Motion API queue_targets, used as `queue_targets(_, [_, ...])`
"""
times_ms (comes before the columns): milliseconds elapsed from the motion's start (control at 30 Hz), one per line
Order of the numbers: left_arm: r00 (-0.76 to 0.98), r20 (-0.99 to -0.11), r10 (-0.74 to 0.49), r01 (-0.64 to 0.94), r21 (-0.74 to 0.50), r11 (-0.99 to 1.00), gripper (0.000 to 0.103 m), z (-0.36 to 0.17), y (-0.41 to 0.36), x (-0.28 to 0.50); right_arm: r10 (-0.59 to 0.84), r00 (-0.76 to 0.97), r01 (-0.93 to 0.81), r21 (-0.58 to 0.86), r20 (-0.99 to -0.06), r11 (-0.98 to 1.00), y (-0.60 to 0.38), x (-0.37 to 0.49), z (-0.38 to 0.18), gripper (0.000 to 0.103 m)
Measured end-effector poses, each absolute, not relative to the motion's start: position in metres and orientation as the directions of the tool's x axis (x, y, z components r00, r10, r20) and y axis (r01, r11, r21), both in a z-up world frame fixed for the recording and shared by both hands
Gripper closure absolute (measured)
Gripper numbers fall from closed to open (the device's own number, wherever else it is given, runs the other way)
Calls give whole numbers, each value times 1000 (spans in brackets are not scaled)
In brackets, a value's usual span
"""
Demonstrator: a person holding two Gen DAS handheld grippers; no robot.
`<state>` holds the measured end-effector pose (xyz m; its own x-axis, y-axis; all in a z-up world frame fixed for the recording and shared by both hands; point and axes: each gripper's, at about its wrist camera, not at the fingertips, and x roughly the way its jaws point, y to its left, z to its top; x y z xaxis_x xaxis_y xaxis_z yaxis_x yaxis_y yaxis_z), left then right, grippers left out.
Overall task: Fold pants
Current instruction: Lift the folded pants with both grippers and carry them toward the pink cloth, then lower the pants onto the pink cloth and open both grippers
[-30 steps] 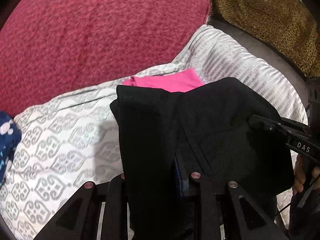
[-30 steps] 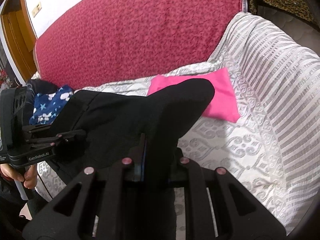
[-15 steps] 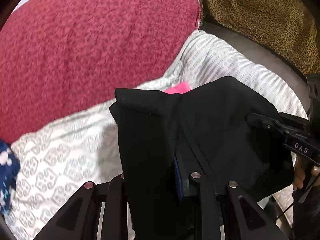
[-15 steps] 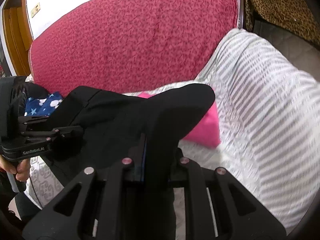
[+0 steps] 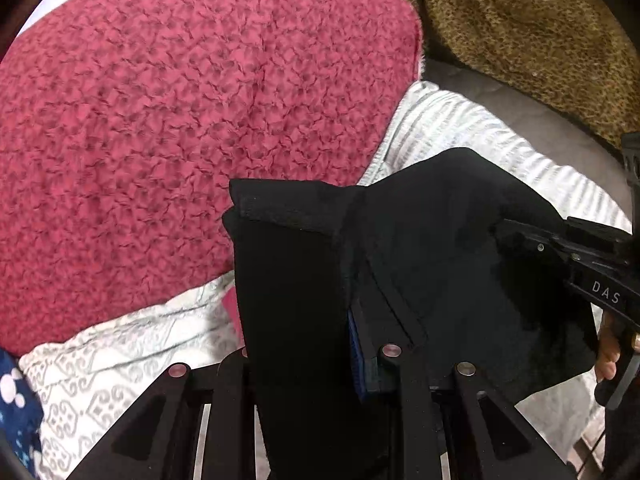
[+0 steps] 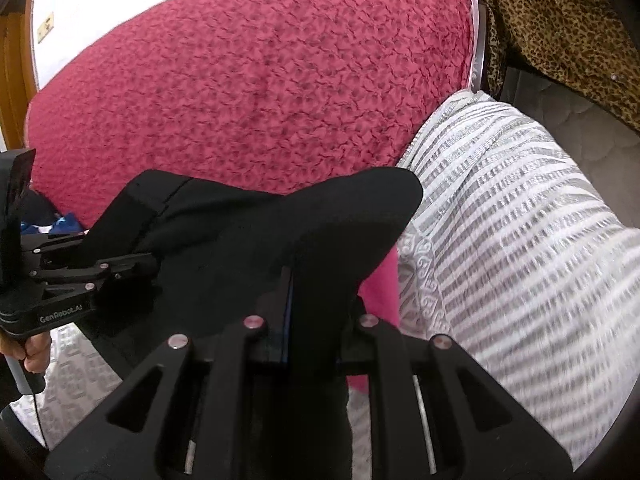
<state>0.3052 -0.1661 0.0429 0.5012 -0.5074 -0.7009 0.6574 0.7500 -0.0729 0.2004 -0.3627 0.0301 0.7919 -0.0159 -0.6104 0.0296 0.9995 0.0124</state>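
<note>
Black pants (image 5: 420, 264) hang lifted above the bed, stretched between both grippers. My left gripper (image 5: 352, 344) is shut on one end of the pants, the cloth draped over its fingers. My right gripper (image 6: 292, 320) is shut on the other end (image 6: 320, 232), cloth folded over its tips. The right gripper shows at the right edge of the left wrist view (image 5: 532, 240). The left gripper shows at the left of the right wrist view (image 6: 120, 264). Both sets of fingertips are hidden by the black cloth.
A big red cushion (image 5: 180, 140) stands behind. A white patterned bedspread (image 6: 512, 240) lies below. A pink folded cloth (image 6: 380, 292) peeks under the pants. A leopard-print blanket (image 5: 520, 40) lies at the far right, a navy star-print cloth (image 5: 16, 400) at the left.
Both grippers have lifted the pants higher and tilted up; the pink cloth is now mostly hidden and the red cushion fills more of both views.
</note>
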Motion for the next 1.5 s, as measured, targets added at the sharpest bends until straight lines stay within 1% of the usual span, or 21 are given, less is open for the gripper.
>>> queue_targets(133, [495,-720,-487,648,-67,759,80,21,-180,333,-9,768,30,23,-641,999,-377,234,8,87])
queue_targets(267, [495,-743,-452,625,-58,779,80,-12,-190,359,8,742,11,25,-670,1000,-386,265,-21,86])
queue_targets(367, [476,-779,-408,602,-50,797,79,-48,-196,379,-3,681,16,11,-733,1000,-394,293,-58,85])
queue_targets(400, [463,-796,-390,593,-49,803,77,-61,-198,386,-20,660,24,-5,-751,1000,-395,299,-68,84])
queue_targets(433, [458,-811,-363,581,-35,813,73,-76,-200,391,-55,627,45,-34,-777,998,-398,306,-84,81])
queue_targets(467, [481,-809,-339,568,-7,823,63,-89,-201,394,-82,606,61,-57,-791,997,-401,309,-98,72])
queue_targets(500, [501,-795,-342,568,3,823,58,-94,-201,393,-100,599,72,-71,-794,995,-404,309,-109,66])
queue_targets(533, [520,-782,-343,571,20,821,57,-98,-201,391,-98,604,75,-66,-791,995,-406,307,-115,61])
queue_targets(567, [536,-775,-335,574,44,817,56,-99,-202,389,-89,615,79,-51,-783,996,-409,304,-120,60])
queue_targets(633, [545,-773,-323,583,73,809,56,-100,-206,387,-75,630,83,-29,-773,996,-412,299,-120,59])
queue_targets(700, [536,-781,-320,581,66,811,56,-100,-206,389,-73,626,88,-22,-776,996,-414,297,-119,59])
queue_targets(800, [528,-784,-325,575,49,817,56,-101,-205,390,-89,620,87,-44,-779,995,-412,298,-114,58])
queue_targets(933, [534,-785,-312,572,64,818,55,-99,-204,387,-125,614,103,-79,-780,992,-411,287,-102,54])
queue_targets(1000, [537,-787,-305,568,69,820,55,-96,-206,386,-147,605,131,-84,-783,988,-412,281,-92,52])
queue_targets(1067, [540,-788,-295,565,80,821,55,-90,-206,381,-188,603,176,-101,-776,979,-414,266,-75,47])
queue_targets(1233, [558,-776,-293,561,92,823,54,-68,-200,359,-209,625,223,-85,-752,971,-410,223,-38,46])
queue_targets(1367, [574,-750,-329,554,61,830,47,-36,-185,329,-223,617,258,-73,-755,963,-393,178,-19,45])
queue_targets(1433, [596,-722,-351,561,62,826,43,-17,-177,304,-205,628,258,-47,-750,965,-383,154,-11,45])
queue_targets(1500, [615,-700,-363,569,75,819,37,-4,-175,283,-179,644,256,-11,-744,967,-368,137,-8,45])
